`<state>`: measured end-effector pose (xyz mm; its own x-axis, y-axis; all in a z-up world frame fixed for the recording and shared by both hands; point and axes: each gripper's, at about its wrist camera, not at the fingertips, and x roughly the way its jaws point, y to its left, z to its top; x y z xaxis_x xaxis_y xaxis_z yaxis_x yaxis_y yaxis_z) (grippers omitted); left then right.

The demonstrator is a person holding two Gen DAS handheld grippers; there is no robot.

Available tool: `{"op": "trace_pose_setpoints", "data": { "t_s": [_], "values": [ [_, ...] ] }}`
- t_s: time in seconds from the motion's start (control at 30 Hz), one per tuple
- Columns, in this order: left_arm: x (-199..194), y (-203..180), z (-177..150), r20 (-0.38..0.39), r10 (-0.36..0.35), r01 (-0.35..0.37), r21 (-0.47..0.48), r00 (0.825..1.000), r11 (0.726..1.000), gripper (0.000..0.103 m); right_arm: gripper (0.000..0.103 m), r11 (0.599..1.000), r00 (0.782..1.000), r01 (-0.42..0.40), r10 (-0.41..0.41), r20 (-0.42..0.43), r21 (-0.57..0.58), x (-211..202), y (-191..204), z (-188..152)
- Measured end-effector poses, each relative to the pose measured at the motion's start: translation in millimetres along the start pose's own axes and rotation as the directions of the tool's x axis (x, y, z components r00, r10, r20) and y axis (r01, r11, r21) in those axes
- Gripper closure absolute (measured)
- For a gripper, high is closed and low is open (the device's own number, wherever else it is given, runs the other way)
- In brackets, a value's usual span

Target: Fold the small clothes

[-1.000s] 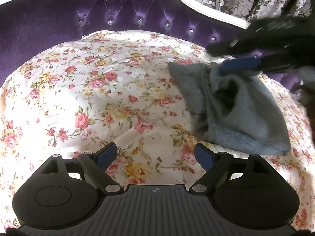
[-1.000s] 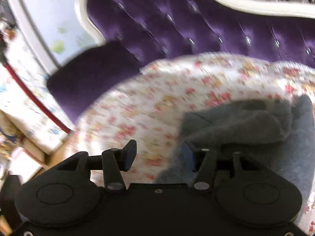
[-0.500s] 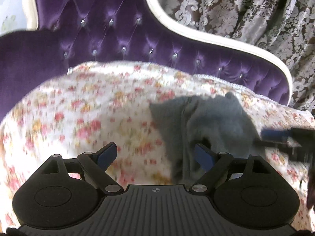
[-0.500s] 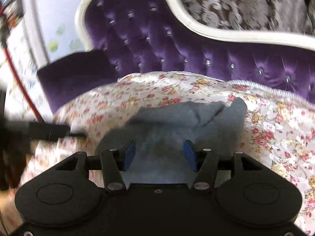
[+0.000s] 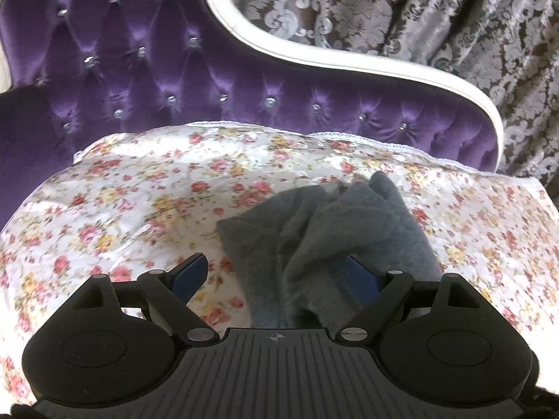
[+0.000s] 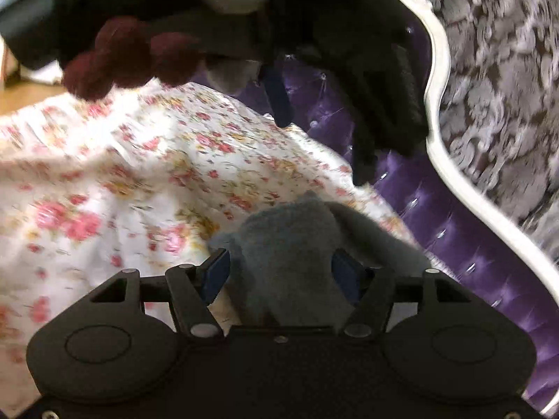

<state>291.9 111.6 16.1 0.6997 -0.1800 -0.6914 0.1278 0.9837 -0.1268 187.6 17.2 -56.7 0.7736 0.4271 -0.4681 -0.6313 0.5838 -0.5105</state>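
On purple tufted sofa (image 5: 216, 80), over floral sheet (image 5: 139, 202): grey fleece garment (image 5: 314, 230), rumpled, partly folded, lying centre-right of sheet, not flat yet

Left tongs (image 5: 276, 272): wide open, nothing gripped; cloth bunched close to right-hand pad, left-hand pad over bare sheet. Compared w/ a sec ago, garment now sits right before the jaws instead of well off to the right, and more sofa back + patterned curtain (image 5: 436, 17) in view, so looks raised and re-aimed at the cloth

Right tongs (image 6: 279, 276): about half open, jaws just been opening a little; a hump of grey cloth between them, filling most of gap. Can't tell if pads press on it, prob. loose. Half a sec ago seen facing sofa back squarely; now view rolled, sofa edge running diagonally, blurred. Left tool plus gloved hand (image 6: 132, 56) visible above in right view

Meaning for task, as a guess: both tools now on same garment, lining up for next grip; fold only partly done, edges uneven, needs another fold or smoothing
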Motion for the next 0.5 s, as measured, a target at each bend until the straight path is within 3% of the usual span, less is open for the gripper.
{"op": "trace_pose_setpoints", "data": {
  "t_s": [0.07, 0.1, 0.17, 0.3, 0.5],
  "values": [
    [4.6, -4.1, 3.2, -0.006, -0.003, 0.003, 0.021, 1.0, 1.0, 0.017, 0.077, 0.998, 1.0, -0.001, 0.001, 0.006, 0.062, 3.5, -4.6, 1.8],
    [6.7, -6.0, 4.3, -0.004, -0.001, 0.001, 0.032, 1.0, 0.999, 0.017, 0.089, 0.991, 0.999, -0.039, 0.039, 0.007, 0.128, 2.6, -9.7, 0.4],
    [13.6, -10.0, 6.8, -0.005, -0.008, 0.008, 0.056, 1.0, 0.998, 0.017, 0.089, 0.977, 0.994, -0.105, 0.106, 0.008, 0.183, 4.2, -10.3, -2.7],
    [30.9, -19.1, 7.0, -0.03, -0.028, 0.031, 0.098, 0.999, 0.995, 0.017, 0.087, 0.967, 0.991, -0.13, 0.135, -0.009, 0.22, 12.1, -1.3, -16.4],
    [49.9, -44.4, -5.0, -0.01, -0.002, 0.004, 0.271, 1.0, 0.963, 0.017, 0.085, 0.935, 0.987, -0.155, 0.158, 0.015, 0.319, 11.7, -11.8, -25.5]
  ]
}}
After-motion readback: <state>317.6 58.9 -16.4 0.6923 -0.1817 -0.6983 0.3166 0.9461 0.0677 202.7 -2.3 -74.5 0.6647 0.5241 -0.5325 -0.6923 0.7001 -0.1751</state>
